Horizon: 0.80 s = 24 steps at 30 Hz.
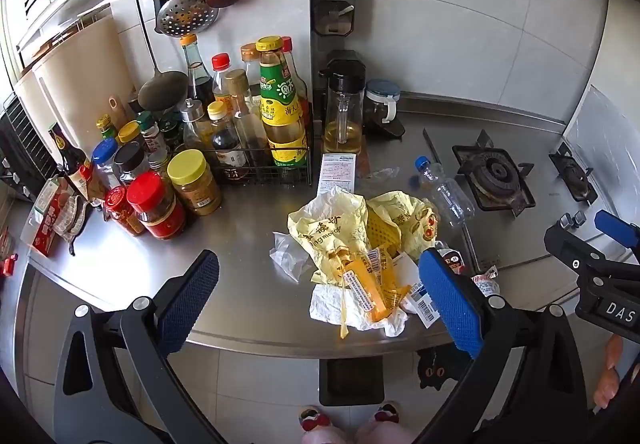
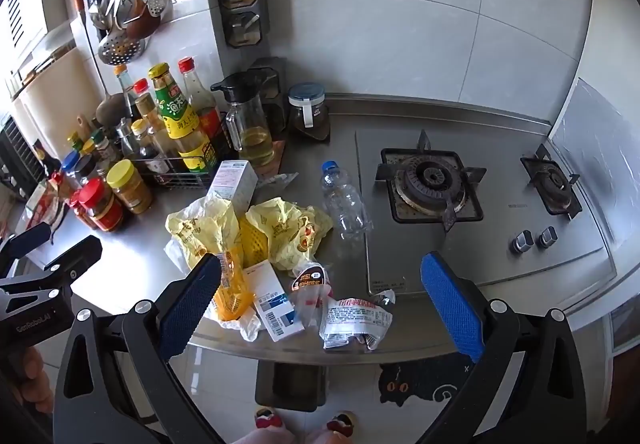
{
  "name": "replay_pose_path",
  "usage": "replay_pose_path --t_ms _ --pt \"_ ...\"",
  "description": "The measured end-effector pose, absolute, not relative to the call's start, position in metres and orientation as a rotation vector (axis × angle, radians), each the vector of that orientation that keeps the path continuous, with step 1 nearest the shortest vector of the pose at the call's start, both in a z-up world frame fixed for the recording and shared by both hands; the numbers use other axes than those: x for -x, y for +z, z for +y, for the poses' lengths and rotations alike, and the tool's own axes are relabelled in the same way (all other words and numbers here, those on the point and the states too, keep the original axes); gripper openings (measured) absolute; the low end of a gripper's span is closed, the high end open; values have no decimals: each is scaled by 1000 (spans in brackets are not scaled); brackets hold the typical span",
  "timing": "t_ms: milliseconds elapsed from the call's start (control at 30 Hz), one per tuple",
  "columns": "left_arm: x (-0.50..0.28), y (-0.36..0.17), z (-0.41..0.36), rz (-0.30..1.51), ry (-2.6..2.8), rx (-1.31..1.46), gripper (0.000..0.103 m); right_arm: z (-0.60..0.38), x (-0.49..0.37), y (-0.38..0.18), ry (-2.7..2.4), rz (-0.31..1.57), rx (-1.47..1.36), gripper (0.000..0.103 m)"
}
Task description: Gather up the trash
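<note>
A pile of trash lies near the front edge of the steel counter (image 1: 248,308): crumpled yellow plastic bags (image 1: 340,228) (image 2: 288,232), an orange wrapper (image 1: 368,284) (image 2: 230,288), white tissue (image 1: 352,312), a small white-blue box (image 2: 276,304), a printed foil wrapper (image 2: 356,320) and an empty clear bottle with a blue cap (image 1: 444,188) (image 2: 346,204). A white carton (image 1: 338,172) (image 2: 236,180) stands behind the pile. My left gripper (image 1: 320,300) is open and empty, above the pile's front. My right gripper (image 2: 320,304) is open and empty, over the box and wrappers.
Many sauce bottles and jars (image 1: 200,132) crowd the counter's left. An oil jug (image 1: 344,108) and a lidded jar (image 1: 382,104) stand at the back. A gas hob (image 2: 432,184) with knobs (image 2: 534,238) fills the right. A dark bin (image 2: 292,384) stands on the floor below the counter.
</note>
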<state>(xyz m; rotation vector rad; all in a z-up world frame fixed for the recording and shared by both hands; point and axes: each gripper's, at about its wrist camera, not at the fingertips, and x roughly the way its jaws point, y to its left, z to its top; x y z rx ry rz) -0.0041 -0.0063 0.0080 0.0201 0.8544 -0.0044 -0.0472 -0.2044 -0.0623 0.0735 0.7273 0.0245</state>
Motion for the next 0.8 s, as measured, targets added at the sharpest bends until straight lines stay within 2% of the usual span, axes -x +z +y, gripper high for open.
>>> replay_pose_path --t_ms 800 --pt "0 1 -3 861 -2 -13 95 -208 45 -65 21 727 -77 100"
